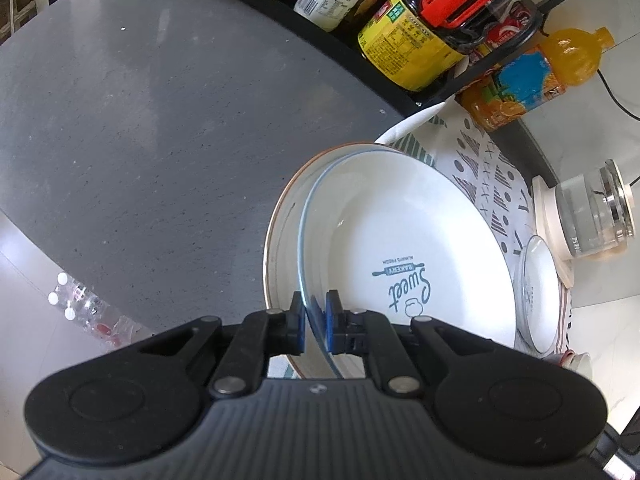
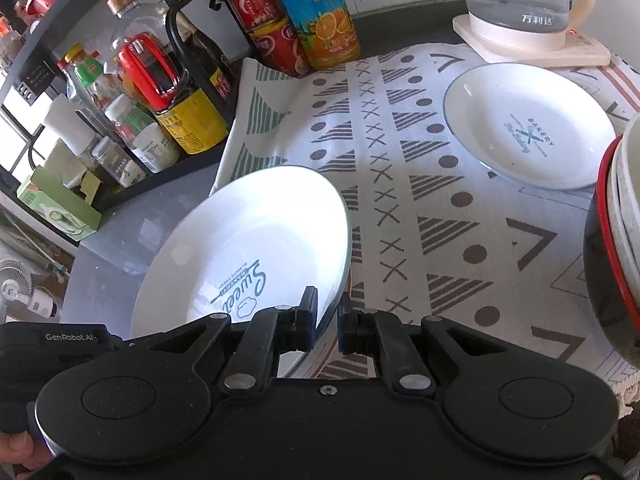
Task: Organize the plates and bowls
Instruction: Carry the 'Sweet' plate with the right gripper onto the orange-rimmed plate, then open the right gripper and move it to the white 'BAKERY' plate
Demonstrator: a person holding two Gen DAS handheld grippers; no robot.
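A large white plate with a thin blue rim and "Sweet Bakery" lettering is held tilted by both grippers. My left gripper is shut on its near rim. My right gripper is shut on the right-hand rim of the same plate. Right under it lies a second white plate with a brown rim. A smaller blue-rimmed plate rests flat on the patterned cloth, far right. Stacked bowls, the outer one dark with a red rim, stand at the right edge.
A black rack with sauce bottles and jars runs along the back left. Red cans and an orange juice bottle stand by it. A glass kettle sits on its base at the back right. The grey tabletop stretches left of the patterned cloth.
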